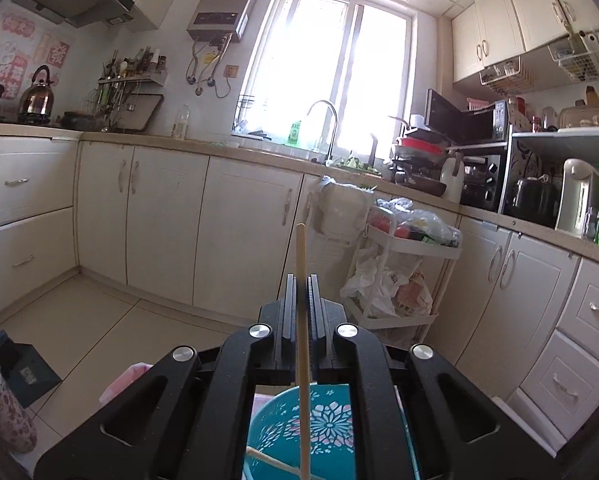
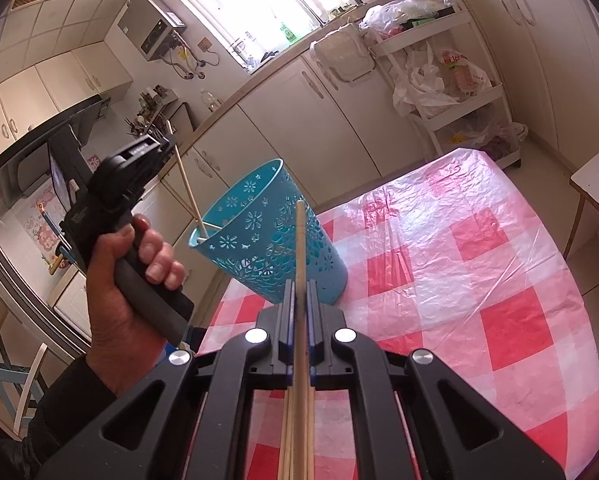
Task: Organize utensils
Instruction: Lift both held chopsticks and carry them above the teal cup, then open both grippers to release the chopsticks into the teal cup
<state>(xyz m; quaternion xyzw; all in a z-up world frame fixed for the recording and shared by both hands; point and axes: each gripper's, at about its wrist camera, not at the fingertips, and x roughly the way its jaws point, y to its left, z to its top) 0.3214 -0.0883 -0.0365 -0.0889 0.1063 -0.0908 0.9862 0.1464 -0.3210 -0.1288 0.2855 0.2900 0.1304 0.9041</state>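
Left wrist view: left tongs (image 1: 302, 280) clamped on one chopstick (image 1: 301, 264), long axis upright, lower end inside blue holder (image 1: 331, 432). Right wrist view: right tongs (image 2: 300, 286) clamped on another chopstick (image 2: 299, 248), pointing forward toward the holder (image 2: 267, 236) on checked table (image 2: 479, 280); loose chopsticks (image 2: 289, 440) below.

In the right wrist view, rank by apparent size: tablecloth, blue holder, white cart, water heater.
1. tablecloth
2. blue holder
3. white cart, though it is farther away, so its true size against the holder is unsure
4. water heater
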